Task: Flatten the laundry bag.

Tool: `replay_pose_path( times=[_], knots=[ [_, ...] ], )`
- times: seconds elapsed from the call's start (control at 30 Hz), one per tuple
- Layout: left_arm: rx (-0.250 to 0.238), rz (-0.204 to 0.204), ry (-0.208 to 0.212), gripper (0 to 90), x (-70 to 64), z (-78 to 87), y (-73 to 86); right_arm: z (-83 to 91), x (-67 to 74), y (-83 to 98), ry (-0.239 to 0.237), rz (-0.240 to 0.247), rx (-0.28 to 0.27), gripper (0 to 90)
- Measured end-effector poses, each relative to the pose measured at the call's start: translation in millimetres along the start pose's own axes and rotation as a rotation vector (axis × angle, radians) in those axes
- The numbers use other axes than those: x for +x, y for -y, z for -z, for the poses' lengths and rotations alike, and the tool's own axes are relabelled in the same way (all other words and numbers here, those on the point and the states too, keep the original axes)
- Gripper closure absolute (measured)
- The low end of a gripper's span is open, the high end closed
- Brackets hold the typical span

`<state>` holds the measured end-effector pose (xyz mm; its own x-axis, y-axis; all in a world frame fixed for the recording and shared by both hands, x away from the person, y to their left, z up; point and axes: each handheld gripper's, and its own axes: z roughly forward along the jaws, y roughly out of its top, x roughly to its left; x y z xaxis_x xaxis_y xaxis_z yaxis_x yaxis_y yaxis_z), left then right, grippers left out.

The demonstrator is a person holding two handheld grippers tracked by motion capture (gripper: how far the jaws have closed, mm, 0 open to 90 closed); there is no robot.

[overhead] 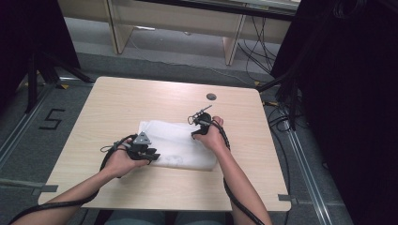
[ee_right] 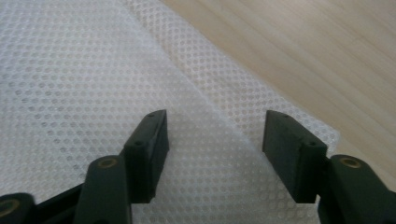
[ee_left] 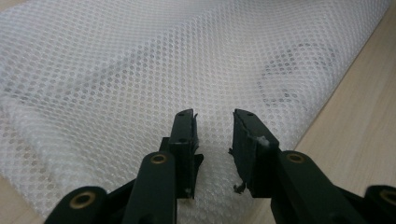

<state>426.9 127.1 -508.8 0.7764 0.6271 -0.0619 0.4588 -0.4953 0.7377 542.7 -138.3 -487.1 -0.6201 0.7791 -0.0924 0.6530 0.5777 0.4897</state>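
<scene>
On the wooden table (overhead: 117, 103), both the left gripper (ee_left: 213, 135) and right gripper (ee_right: 215, 140) hover agape, gripping nothing, over the white mesh bag (overhead: 180, 145).

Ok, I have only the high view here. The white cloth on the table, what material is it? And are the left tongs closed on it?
Observer: The white cloth is a mesh with small round holes, as the left gripper view shows.
Operator: And the left tongs?
Observer: The left tongs stand apart just above the mesh, with a narrow gap and nothing pinched between them.
Operator: The right tongs, please?
Observer: The right tongs are wide open over a folded edge of the mesh, near the bare wooden table.
</scene>
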Motion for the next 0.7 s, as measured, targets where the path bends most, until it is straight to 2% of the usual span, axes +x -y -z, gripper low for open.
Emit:
replay_pose_path(
  times=[0.03,0.07,0.13,0.2,0.23,0.27,0.33,0.37,0.47,0.6,0.63,0.7],
  knots=[
    [0.001,-0.001,0.001,69.0,0.2,-0.6,0.4,0.7,0.9,-0.1,-0.026,-0.015,0.015,49.3],
    [0.001,-0.001,0.001,69.0,0.2,-0.6,0.4,1.3,1.2,-0.2,-0.033,-0.021,0.02,52.7],
    [0.002,-0.001,0.003,69.0,0.2,-0.7,0.6,1.1,0.7,-0.5,-0.035,-0.006,0.012,56.2],
    [0.002,0.001,-0.001,69.0,-0.3,-0.8,0.7,1.7,3.3,-0.9,-0.05,0.023,0.012,66.1],
    [0.002,0.001,-0.001,69.1,-0.3,-0.8,0.7,1.7,3.3,-0.9,-0.05,0.023,0.012,66.1],
    [0.002,0.002,-0.003,69.1,-0.6,-1.1,1.1,2.3,6.6,-1.4,-0.056,0.018,0.025,73.1],
    [0.006,-0.003,-0.005,69.2,-0.2,-1.1,1.1,1.8,7.7,-1.7,-0.072,0.017,0.024,76.1],
    [0.008,0.004,-0.004,69.4,-0.4,-1.5,1.6,2.5,9.8,-2.8,-0.06,0.036,0.031,81.0],
    [0.007,0.006,-0.001,69.7,-0.1,-2.1,1.9,3.5,13.2,-4.1,-0.055,0.046,0.051,84.9],
    [0.008,0.011,-0.009,70.1,0.3,-2.6,2.3,6.2,16.7,-6.5,-0.03,0.081,0.06,89.3],
    [0.006,0.029,0.0,70.4,-0.3,-3.1,2.7,7.7,17.6,-6.1,-0.041,0.067,0.06,89.5],
    [0.008,0.012,-0.003,70.8,0.7,-2.6,2.4,10.6,17.9,-5.8,-0.039,0.061,0.057,89.6]
  ],
)
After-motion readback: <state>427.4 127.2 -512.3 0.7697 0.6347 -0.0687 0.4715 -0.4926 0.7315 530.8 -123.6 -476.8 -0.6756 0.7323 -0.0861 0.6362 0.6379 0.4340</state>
